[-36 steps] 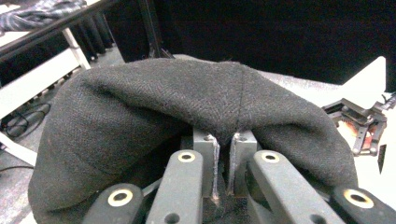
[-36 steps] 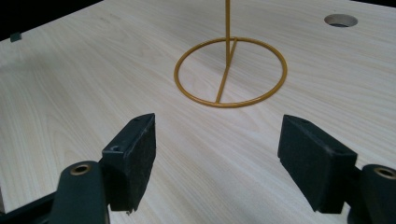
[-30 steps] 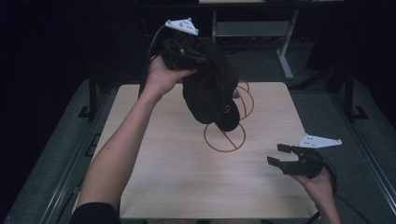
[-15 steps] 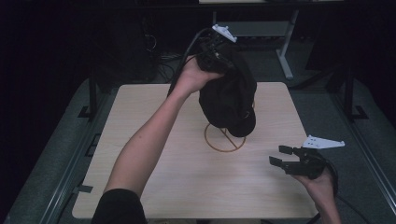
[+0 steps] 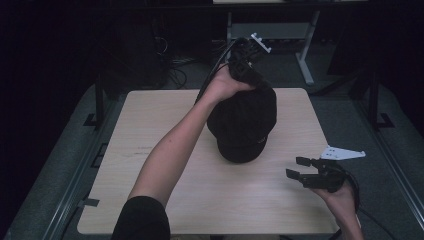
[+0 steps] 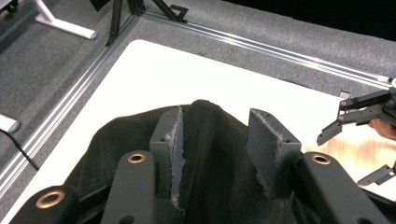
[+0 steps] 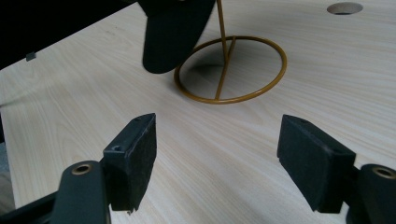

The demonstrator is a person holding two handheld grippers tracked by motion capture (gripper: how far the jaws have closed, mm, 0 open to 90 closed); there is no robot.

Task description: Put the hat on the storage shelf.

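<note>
Overhead, the black ribbed cap (image 5: 242,125) hangs over the gold stand, brim toward the person, its long axis running from the table's (image 5: 150,145) far edge to the near one. The left gripper (image 5: 245,67) sits at its crown; the right gripper (image 5: 298,168) hovers near the stand, jaws spread and empty.

In the left gripper view the jaws have just been opening, cloth bunched between the pads (image 6: 170,144), loose. Grey carpet and rails surround the table.

In the right gripper view the brim (image 7: 173,32) hangs above the stand's (image 7: 231,70) ring on pale wood.
</note>
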